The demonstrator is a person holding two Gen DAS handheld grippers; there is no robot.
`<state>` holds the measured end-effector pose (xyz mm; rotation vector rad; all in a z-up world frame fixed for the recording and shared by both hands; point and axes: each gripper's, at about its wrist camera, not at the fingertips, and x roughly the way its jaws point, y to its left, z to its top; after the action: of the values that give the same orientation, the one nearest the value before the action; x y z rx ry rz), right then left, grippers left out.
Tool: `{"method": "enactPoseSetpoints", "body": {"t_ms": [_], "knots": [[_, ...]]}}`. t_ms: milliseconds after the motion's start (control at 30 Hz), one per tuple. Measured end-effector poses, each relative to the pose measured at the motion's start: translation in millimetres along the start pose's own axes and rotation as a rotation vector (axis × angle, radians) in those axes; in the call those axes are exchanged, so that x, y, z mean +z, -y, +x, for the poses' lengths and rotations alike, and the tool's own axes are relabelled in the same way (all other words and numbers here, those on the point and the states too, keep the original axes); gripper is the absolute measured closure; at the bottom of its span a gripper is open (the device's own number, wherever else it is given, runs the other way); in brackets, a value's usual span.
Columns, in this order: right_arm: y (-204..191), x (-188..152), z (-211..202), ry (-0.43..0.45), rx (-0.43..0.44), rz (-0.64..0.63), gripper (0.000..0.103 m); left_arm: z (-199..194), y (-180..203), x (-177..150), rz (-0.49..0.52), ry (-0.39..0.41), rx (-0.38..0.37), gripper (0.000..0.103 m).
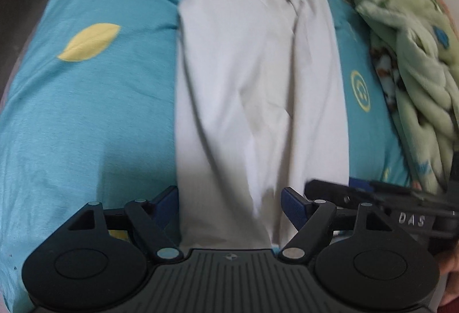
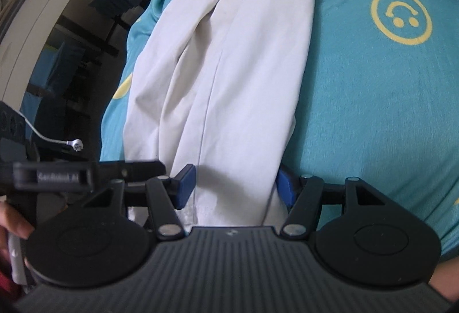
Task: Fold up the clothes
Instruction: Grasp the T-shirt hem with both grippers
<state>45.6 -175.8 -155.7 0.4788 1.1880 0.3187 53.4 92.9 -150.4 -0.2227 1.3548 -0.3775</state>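
Note:
A pair of white trousers (image 1: 252, 77) lies lengthwise on a teal bedsheet (image 1: 94, 100), folded leg on leg. My left gripper (image 1: 229, 206) is open, its blue pads on either side of the trousers' near end. In the right wrist view the same trousers (image 2: 223, 77) run away from me. My right gripper (image 2: 235, 186) is open and straddles the near end of the cloth, with the right pad partly hidden behind the fabric edge. The right gripper shows in the left wrist view (image 1: 358, 192) at the right; the left gripper shows in the right wrist view (image 2: 86, 172) at the left.
A heap of green fleece and other clothes (image 1: 407, 48) lies along the bed's right side. The teal sheet (image 2: 373, 112) has yellow leaf and smiley prints. Dark furniture and a white cable (image 2: 57, 140) stand beyond the bed's left edge.

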Motion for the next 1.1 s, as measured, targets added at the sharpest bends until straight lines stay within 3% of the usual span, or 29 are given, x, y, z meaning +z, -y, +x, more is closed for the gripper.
{"method": "enactPoseSetpoints", "body": {"t_ms": [133, 233, 300, 433, 500, 700, 833, 933, 1100], "knots": [[-1, -6, 2, -0.001, 0.000, 0.021, 0.041, 4, 6, -5, 0.041, -0.031, 0.016, 0.035], [-7, -8, 3, -0.007, -0.021, -0.012, 0.044, 4, 8, -10, 0.054, -0.029, 0.040, 0.050], [-9, -9, 2, -0.010, -0.036, -0.026, 0.050, 2, 9, -13, 0.053, -0.022, 0.051, 0.062], [-15, -11, 4, -0.016, -0.076, -0.068, 0.085, -1, 9, -19, 0.052, -0.006, 0.056, 0.076], [-15, -9, 2, -0.006, -0.072, -0.070, 0.093, -5, 12, -20, 0.067, 0.008, 0.049, 0.087], [-5, 0, -36, 0.109, 0.051, 0.013, 0.096, -39, 16, -22, 0.039, 0.109, -0.056, 0.092], [-11, 6, -78, 0.218, 0.094, -0.011, 0.096, -74, 11, -4, -0.024, 0.180, -0.130, 0.093], [-15, 8, -112, 0.297, 0.139, -0.009, 0.096, -106, 27, 7, -0.056, 0.254, -0.186, 0.093], [-31, 16, -160, 0.390, 0.158, -0.045, 0.096, -158, 70, 16, -0.037, 0.341, -0.212, 0.093]]}}
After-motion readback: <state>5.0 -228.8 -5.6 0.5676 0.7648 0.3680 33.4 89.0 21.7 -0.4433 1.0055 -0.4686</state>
